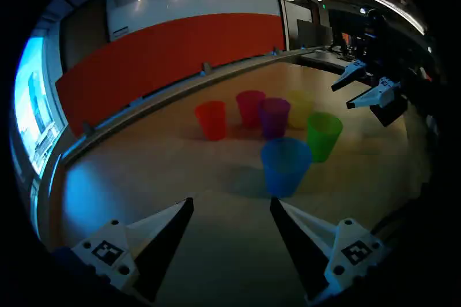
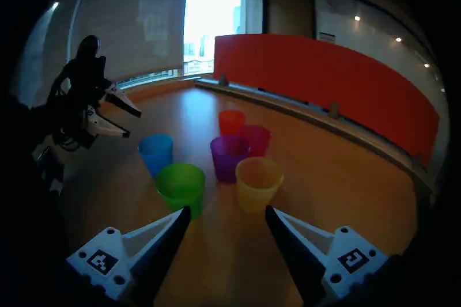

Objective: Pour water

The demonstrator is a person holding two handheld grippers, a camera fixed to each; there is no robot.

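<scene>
Right gripper [image 2: 226, 209] hovered over table [image 2: 351, 192], fingers spread, empty. Green cup [image 2: 181, 186], yellow cup [image 2: 258, 183] nearest; purple cup [image 2: 229, 157], blue cup [image 2: 156, 153], pink cup [image 2: 257, 139], orange cup [image 2: 231, 121] behind. Left gripper [image 2: 133, 125] far left, fingers apart.

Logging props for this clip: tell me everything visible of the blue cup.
The blue cup is a translucent, plastic-looking tumbler narrowing toward its base. It stands upright, mouth up, on the wooden table, at the edge of the cluster nearest the left gripper, whose open fingers are clear of it. The green cup stands close beside it; contact and contents cannot be told.
</scene>
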